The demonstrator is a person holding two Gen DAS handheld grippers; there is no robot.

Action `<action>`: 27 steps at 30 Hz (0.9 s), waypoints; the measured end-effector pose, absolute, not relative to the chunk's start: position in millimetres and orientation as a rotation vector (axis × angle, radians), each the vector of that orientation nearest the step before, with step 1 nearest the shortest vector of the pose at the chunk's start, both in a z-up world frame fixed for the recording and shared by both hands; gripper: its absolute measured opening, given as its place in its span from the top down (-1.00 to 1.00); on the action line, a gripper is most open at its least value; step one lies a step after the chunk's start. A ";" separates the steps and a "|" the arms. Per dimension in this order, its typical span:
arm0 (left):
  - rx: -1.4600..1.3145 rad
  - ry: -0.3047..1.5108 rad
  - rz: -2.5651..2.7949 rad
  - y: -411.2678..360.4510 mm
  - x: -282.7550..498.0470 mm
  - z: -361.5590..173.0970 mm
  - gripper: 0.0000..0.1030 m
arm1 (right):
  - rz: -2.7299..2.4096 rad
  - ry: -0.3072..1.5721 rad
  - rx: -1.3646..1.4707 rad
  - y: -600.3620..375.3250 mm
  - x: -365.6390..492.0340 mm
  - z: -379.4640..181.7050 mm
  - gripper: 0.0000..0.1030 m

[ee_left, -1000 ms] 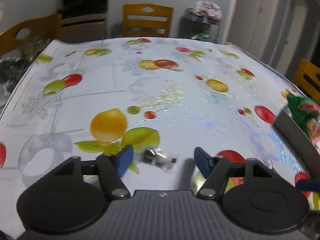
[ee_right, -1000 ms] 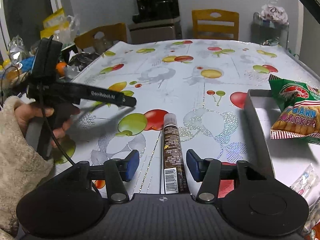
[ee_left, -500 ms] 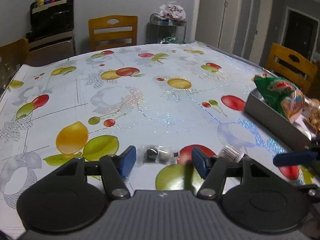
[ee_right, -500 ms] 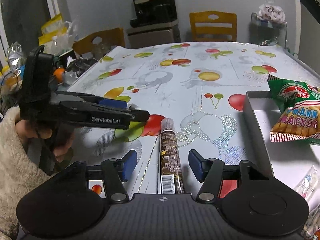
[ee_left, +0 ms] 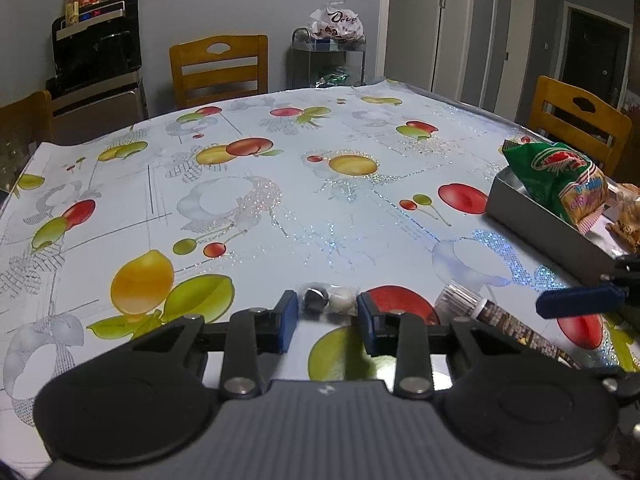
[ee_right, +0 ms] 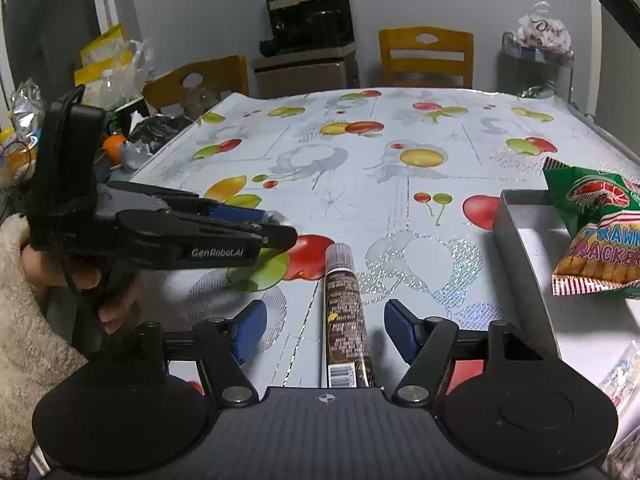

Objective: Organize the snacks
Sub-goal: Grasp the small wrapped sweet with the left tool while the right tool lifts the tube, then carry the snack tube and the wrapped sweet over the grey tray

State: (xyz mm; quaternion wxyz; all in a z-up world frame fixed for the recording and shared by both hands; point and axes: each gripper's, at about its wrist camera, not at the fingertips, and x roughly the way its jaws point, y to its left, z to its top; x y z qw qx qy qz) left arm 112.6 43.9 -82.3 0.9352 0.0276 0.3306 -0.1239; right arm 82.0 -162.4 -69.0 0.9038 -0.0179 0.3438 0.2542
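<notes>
— What do we have in the left gripper [ee_left: 327, 314]?

— A small clear packet [ee_left: 329, 301] with a dark sweet and a pale one inside. It lies on the tablecloth [ee_left: 256, 208] between our blue pads [ee_left: 287, 322], which have just been closing and now sit against its two ends, so we read it as pinched. We judge it very light, crinkly and a bit slick; the film will give, so we let the lumps inside take the squeeze, not the loose seams.

— And the right gripper [ee_right: 324, 332]?

— Its jaws have just been opening and stand clear on both sides of the brown stick pack [ee_right: 347, 312], which lies flat on the cloth, pointing away from us. Nothing is held there. The stick looks slim, glossy and fairly stiff, with a crimped foil end; we would take it across the middle, since the round wrapper may roll.

— Where does it all go?

— Likely the grey tray [ee_right: 516, 240] just to the right, thin-walled and boxy. A puffy green cracker bag [ee_right: 596, 232] already leans over its far edge; the bag is soft and easily crushed.

— The surface?

— Smooth, shiny, fruit-printed plastic, so things may slide.
</notes>
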 end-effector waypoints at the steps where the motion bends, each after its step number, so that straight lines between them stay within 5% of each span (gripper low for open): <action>1: 0.058 0.677 -0.253 43.7 112.7 -82.5 0.42 | 0.519 0.709 -0.041 -160.9 83.8 -69.8 -0.28; 10: 0.064 0.665 -0.253 42.9 111.8 -82.3 0.44 | 0.481 0.695 -0.092 -149.3 92.8 -84.0 -0.09; 14: 0.061 0.663 -0.256 42.8 111.5 -81.8 0.44 | 0.476 0.643 -0.168 -144.8 86.3 -86.7 0.51; 27: 0.068 0.639 -0.263 43.0 109.2 -78.8 0.44 | 0.489 0.540 -0.089 -167.9 65.3 -56.6 0.53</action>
